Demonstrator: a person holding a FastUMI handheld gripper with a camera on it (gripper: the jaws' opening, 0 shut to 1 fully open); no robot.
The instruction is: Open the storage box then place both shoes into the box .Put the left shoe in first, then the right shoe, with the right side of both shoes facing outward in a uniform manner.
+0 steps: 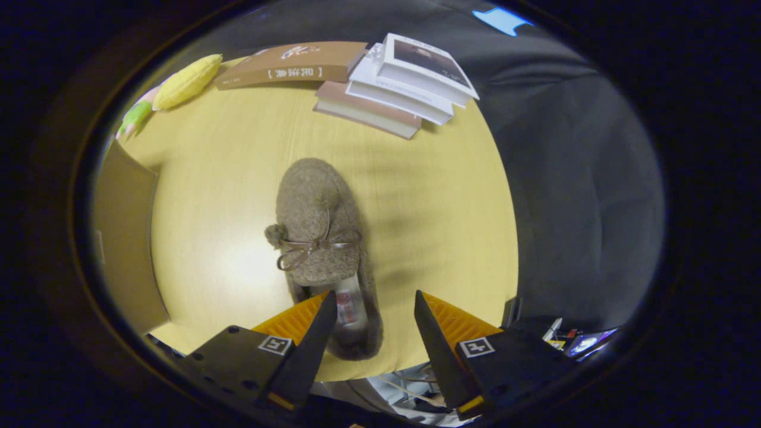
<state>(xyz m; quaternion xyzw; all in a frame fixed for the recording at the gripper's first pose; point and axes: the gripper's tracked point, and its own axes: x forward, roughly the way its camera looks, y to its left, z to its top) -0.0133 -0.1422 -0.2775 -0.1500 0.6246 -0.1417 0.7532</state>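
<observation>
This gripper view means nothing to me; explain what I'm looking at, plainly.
The camera rides on a hand-held two-finger gripper and looks forward along its fingers. The jaws stand open and hold nothing. Below lies a yellow wooden table. On it, a fuzzy brown slipper with a bow points away; its heel end sits between the fingers, nearer one of them. Beyond it is a stack of books, a brown book and a corn plush toy. A cardboard box wall stands beside the table.
</observation>
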